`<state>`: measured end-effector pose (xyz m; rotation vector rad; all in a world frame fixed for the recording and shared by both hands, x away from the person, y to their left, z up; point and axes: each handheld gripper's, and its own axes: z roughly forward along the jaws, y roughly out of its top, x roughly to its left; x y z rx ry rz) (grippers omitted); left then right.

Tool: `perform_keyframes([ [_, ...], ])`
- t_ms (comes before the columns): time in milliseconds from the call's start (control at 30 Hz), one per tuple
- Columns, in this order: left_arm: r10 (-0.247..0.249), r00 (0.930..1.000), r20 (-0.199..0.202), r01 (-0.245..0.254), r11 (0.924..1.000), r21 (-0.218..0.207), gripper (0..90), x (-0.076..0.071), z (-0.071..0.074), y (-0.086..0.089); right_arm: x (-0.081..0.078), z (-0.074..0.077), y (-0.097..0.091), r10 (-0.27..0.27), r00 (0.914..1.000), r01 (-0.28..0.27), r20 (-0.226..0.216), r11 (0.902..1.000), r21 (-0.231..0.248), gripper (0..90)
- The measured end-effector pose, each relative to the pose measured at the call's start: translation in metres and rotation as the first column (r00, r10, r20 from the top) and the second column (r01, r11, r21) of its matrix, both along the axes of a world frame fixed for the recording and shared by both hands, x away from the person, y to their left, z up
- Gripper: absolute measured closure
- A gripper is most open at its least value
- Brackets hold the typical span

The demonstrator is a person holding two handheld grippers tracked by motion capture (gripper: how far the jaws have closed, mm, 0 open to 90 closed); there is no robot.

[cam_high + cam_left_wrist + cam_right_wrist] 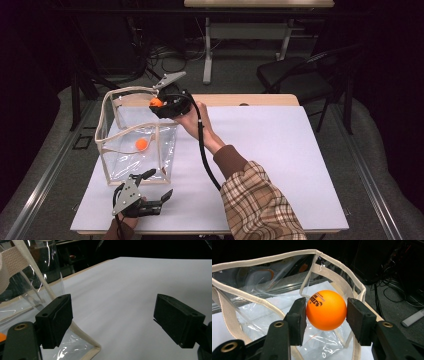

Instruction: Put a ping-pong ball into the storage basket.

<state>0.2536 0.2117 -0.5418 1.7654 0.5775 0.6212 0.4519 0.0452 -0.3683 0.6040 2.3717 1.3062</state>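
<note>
Ball: orange ping-pong ball (326, 310), light, hard, smooth, apt to slip; grip across its middle.
Right gripper (326, 311): clamped on it above the clear bag (262, 261).
Left gripper (120, 315): jaws wide, empty.

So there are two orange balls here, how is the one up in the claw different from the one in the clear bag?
The held ball is clamped between the right gripper's pads, up over the open top of the clear bag; the loose ball lies on the bag's floor, touching no gripper. The held ball shows dark printed lettering up close; the loose ball is too small to tell. Both are plain orange and round.
</note>
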Motion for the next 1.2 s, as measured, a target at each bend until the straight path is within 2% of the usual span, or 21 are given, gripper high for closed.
perform_keyframes([
  [867, -0.002, 1.0000, 0.001, 0.002, 1.0000, -0.002, 15.6, 0.000, 0.000, 0.000, 0.006, -0.008, 0.018, -0.002, 0.9999, 0.002, -0.017, 0.9998, -0.020, 51.0],
  [1200, -0.002, 1.0000, 0.002, 0.002, 1.0000, -0.003, 15.6, 0.000, 0.000, 0.000, 0.009, -0.015, 0.028, 0.000, 0.9996, -0.001, -0.028, 0.9986, -0.054, 50.9],
])
